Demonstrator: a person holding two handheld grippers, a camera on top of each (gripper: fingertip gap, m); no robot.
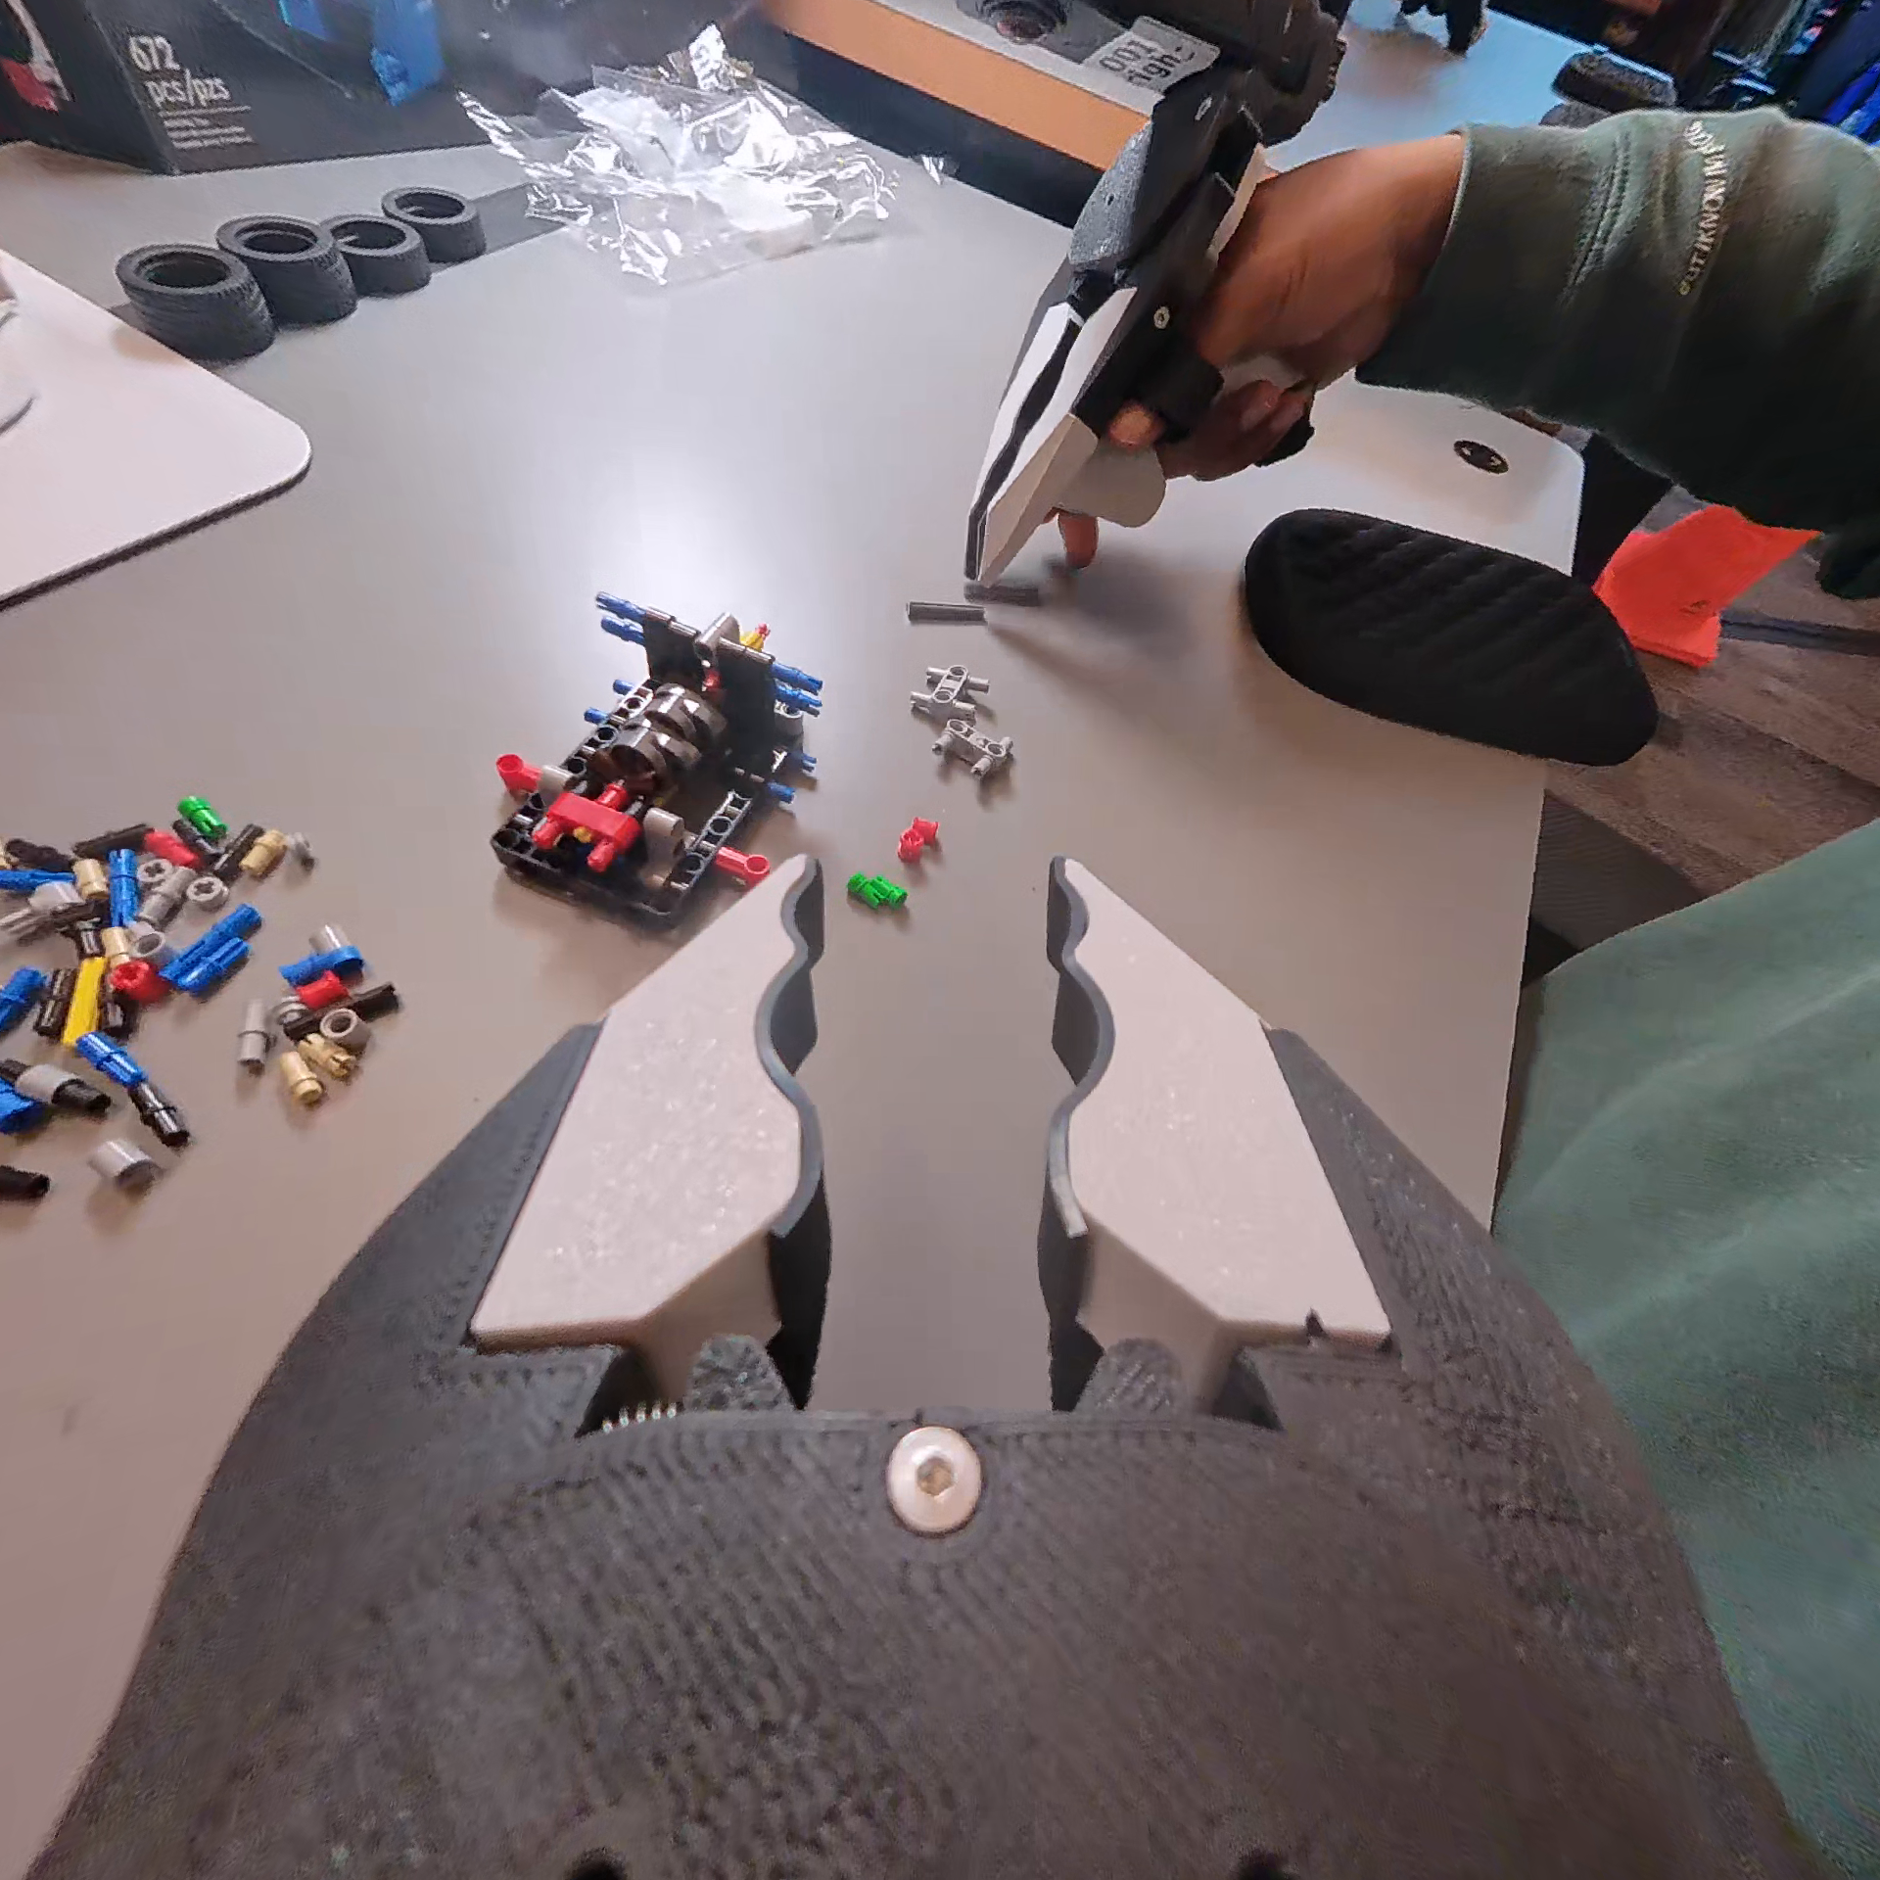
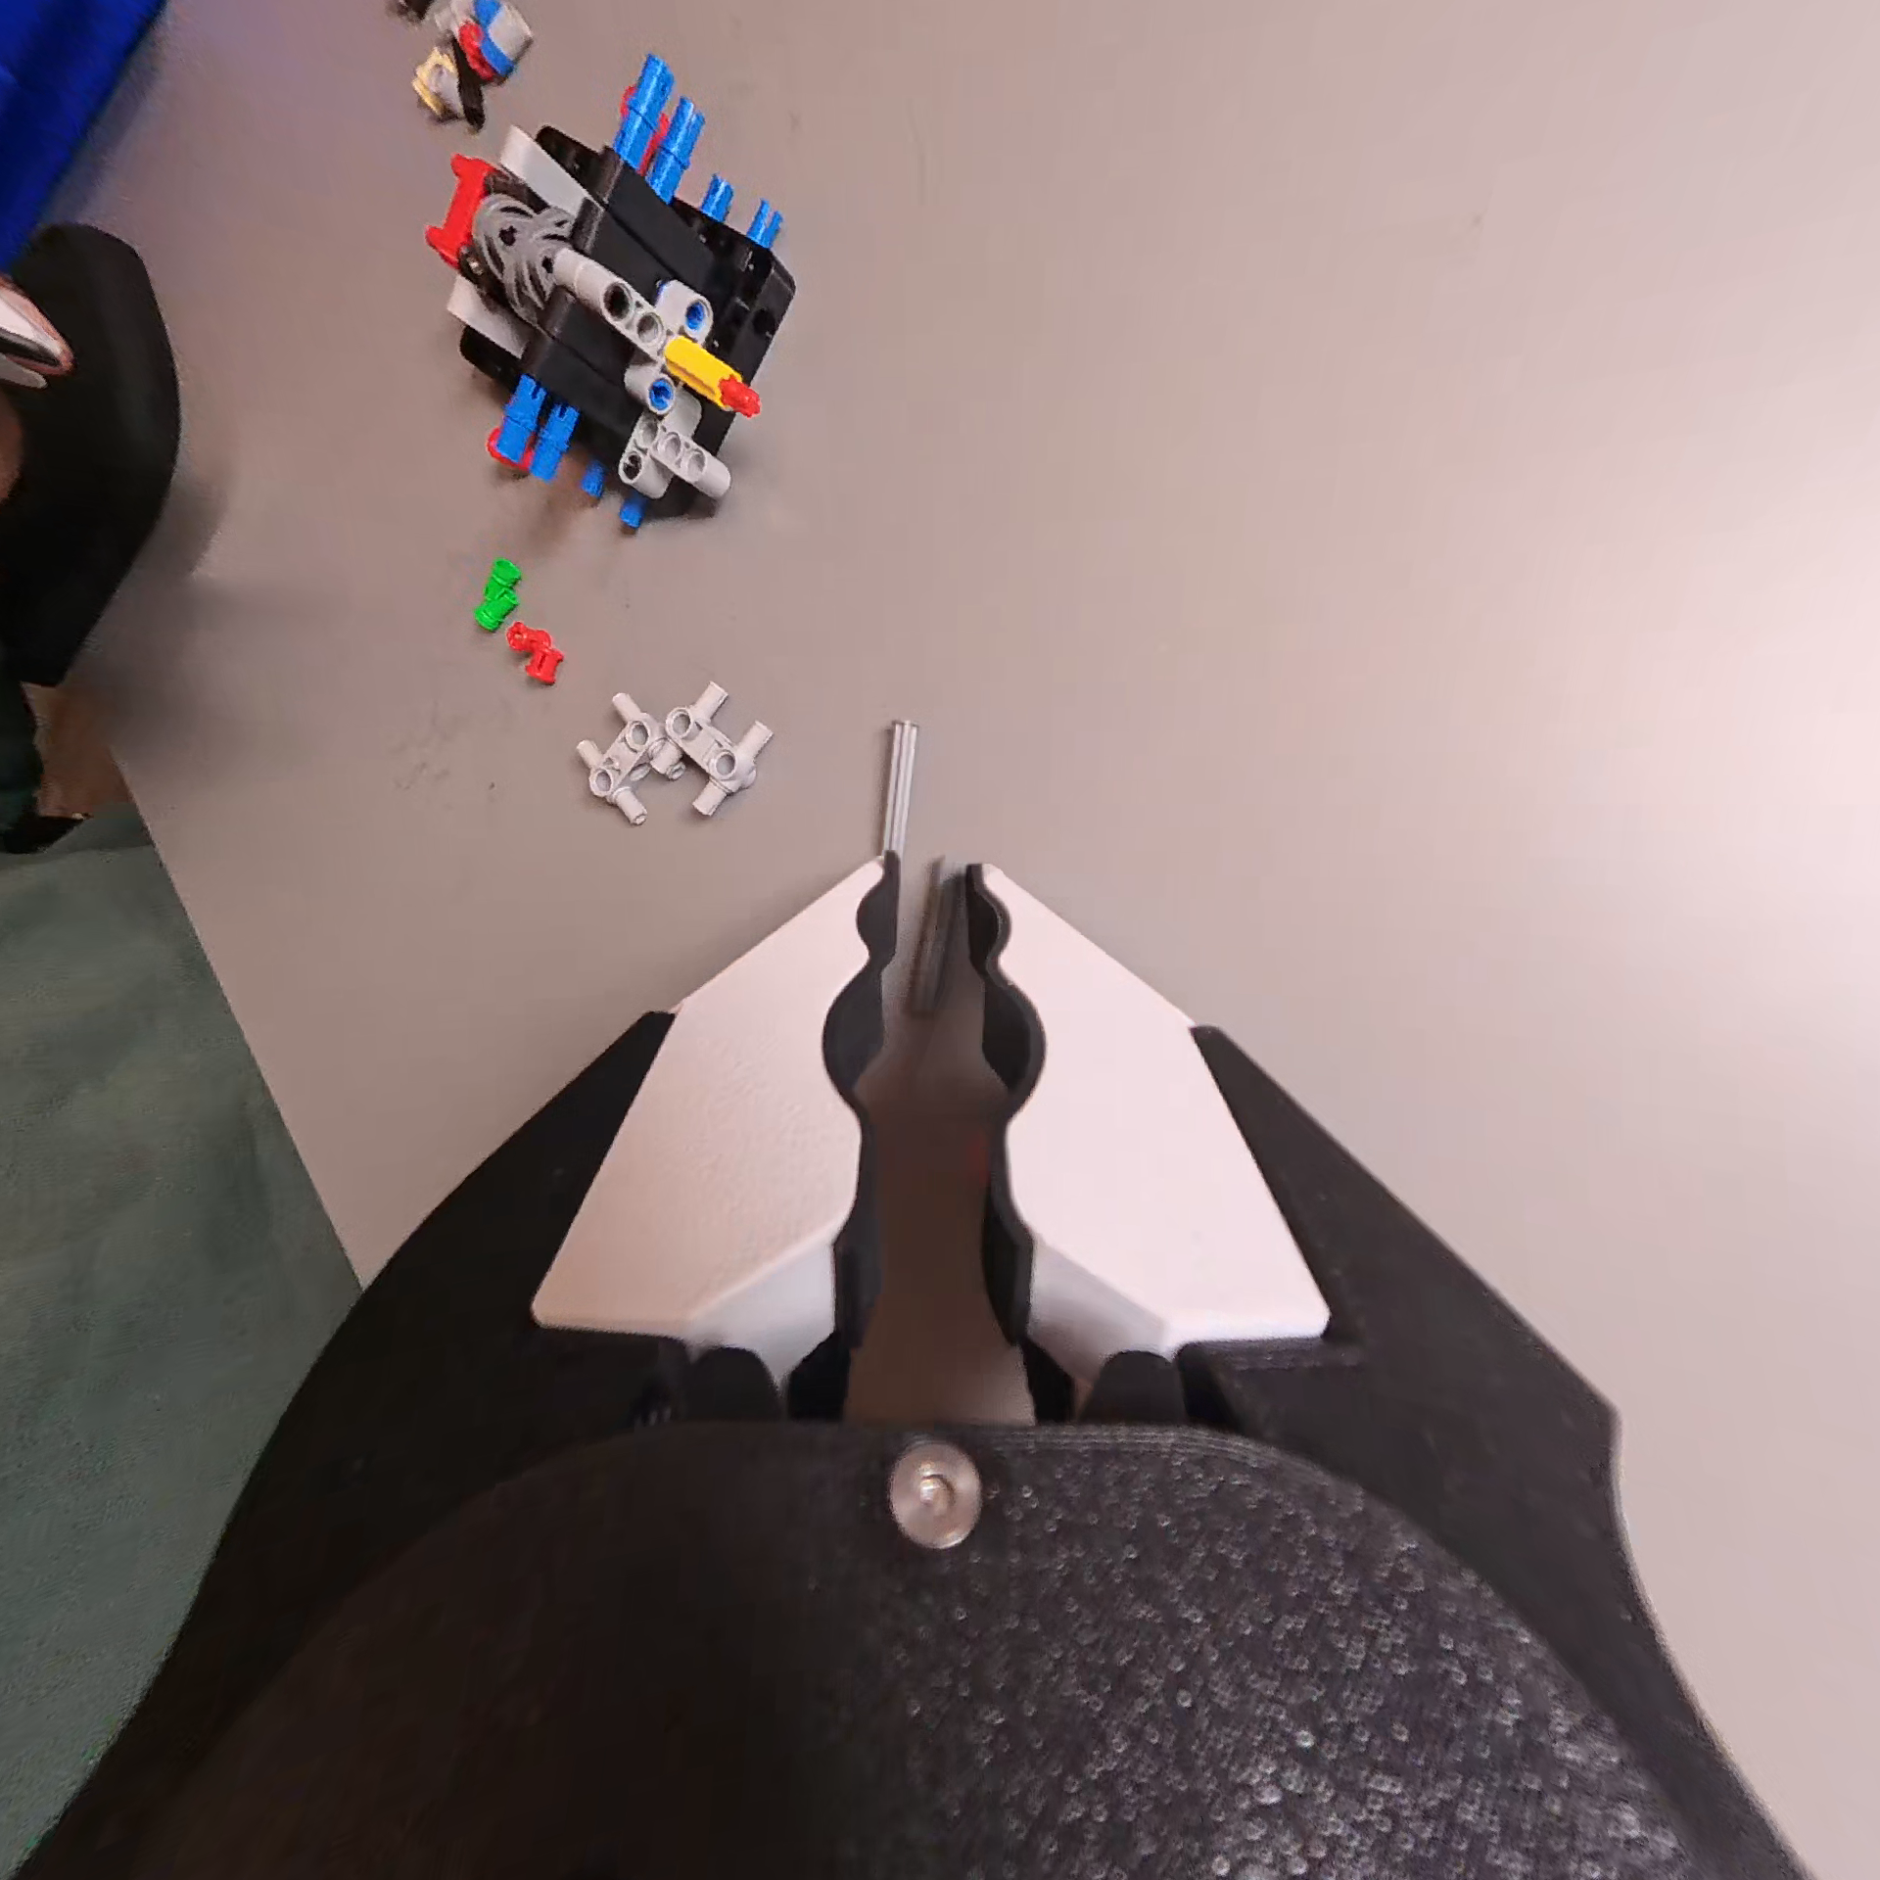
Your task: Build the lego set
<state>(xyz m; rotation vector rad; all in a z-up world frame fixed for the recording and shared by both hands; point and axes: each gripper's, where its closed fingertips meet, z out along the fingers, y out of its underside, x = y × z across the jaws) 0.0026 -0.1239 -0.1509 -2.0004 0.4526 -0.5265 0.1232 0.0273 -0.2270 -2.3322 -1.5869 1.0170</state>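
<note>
A partly built black Lego Technic assembly [image 1: 661, 763] with blue pins and red parts sits mid-table; it also shows in the right wrist view [image 2: 621, 315]. My left gripper [image 1: 936, 880] is open and empty, just above the table near two green pins [image 1: 875, 890] and two red pieces [image 1: 918, 839]. My right gripper [image 2: 933, 870] is tip-down on the table, its jaws narrowly open around a dark grey axle [image 2: 931, 946] that lies between them. A second grey axle [image 2: 898, 783] lies just ahead. Two light grey connectors [image 2: 671, 753] lie to the left.
A pile of small loose parts [image 1: 132, 966] lies at the left. Several black tyres [image 1: 295, 265], a clear plastic bag [image 1: 682, 163] and the set's box [image 1: 183, 81] are at the back. A black wrist rest [image 1: 1445, 631] lies by the table's right edge [image 1: 1526, 916]. Across from one pair of fingers to the other is roughly 20 centimeters.
</note>
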